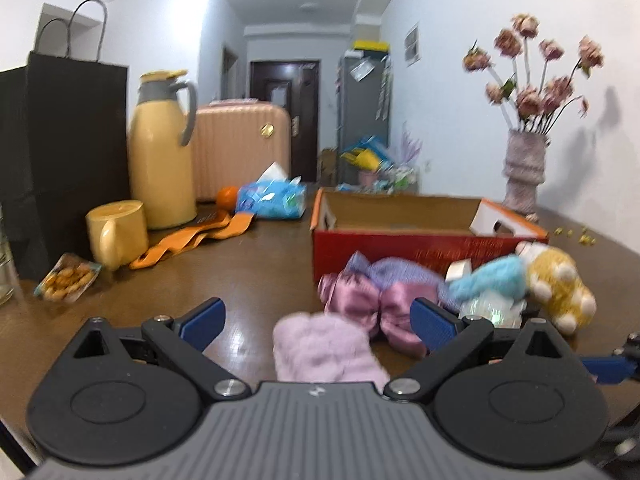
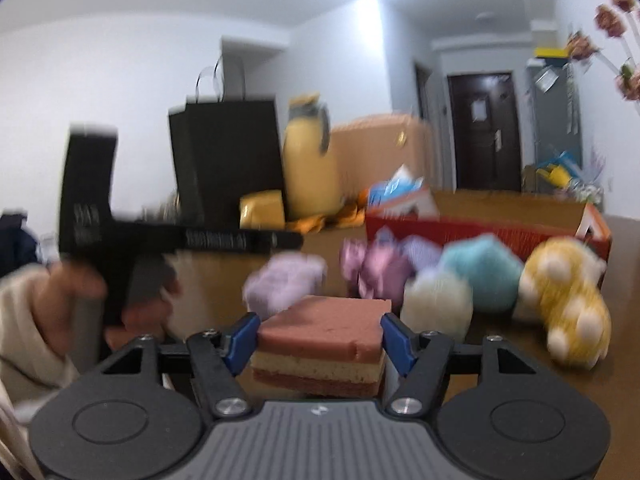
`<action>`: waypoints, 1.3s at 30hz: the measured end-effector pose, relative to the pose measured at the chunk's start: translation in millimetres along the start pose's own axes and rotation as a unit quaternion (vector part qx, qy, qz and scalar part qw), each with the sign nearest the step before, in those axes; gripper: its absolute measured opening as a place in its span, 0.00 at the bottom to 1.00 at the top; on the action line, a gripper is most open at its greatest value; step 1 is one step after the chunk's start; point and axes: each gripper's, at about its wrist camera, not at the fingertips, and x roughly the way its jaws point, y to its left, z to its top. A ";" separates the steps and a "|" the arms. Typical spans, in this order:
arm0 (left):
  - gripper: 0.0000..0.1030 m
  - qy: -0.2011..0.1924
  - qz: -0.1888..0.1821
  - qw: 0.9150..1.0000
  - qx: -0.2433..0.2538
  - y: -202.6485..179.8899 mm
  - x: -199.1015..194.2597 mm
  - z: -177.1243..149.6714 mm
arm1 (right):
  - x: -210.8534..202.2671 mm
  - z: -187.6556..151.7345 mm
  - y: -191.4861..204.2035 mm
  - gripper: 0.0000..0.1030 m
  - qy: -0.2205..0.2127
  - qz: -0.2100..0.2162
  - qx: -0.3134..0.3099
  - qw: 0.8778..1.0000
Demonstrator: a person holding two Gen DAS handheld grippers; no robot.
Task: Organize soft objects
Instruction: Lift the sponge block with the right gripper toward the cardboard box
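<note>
My left gripper [image 1: 318,322] is open, with a fluffy lilac soft piece [image 1: 324,348] lying on the table between its fingers. Beyond it lie a pink satin bow [image 1: 372,304], a teal plush [image 1: 488,284] and a yellow plush with white dots [image 1: 560,288], all in front of an open red cardboard box [image 1: 400,240]. My right gripper [image 2: 318,340] is shut on a layered pink and cream sponge block [image 2: 320,344]. In the right wrist view the lilac piece [image 2: 284,284], bow [image 2: 376,268], teal plush [image 2: 480,276], a cream plush [image 2: 436,304] and yellow plush [image 2: 568,300] sit before the box [image 2: 480,228].
On the brown table [image 1: 248,272] stand a black paper bag [image 1: 60,152], a yellow thermos jug [image 1: 160,152], a yellow mug [image 1: 116,232], an orange strap [image 1: 192,240], a snack packet [image 1: 66,278], a blue tissue pack [image 1: 272,196] and a flower vase [image 1: 524,172]. The left hand and its gripper body [image 2: 104,240] show left in the right wrist view.
</note>
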 end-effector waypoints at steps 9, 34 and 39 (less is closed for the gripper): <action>0.98 -0.024 -0.028 0.999 0.008 -22.5 -21.6 3.1 | -18.9 -10.2 -53.6 0.88 0.008 -0.168 0.008 0.986; 0.32 0.156 -0.198 0.967 -0.030 -53.6 15.8 -8.2 | -7.4 -8.4 -65.5 0.36 -0.011 -0.118 0.226 0.967; 0.37 0.160 -0.204 0.964 -0.051 -48.3 14.3 -10.2 | -25.5 -9.7 -60.3 0.36 -0.013 -0.129 0.219 0.967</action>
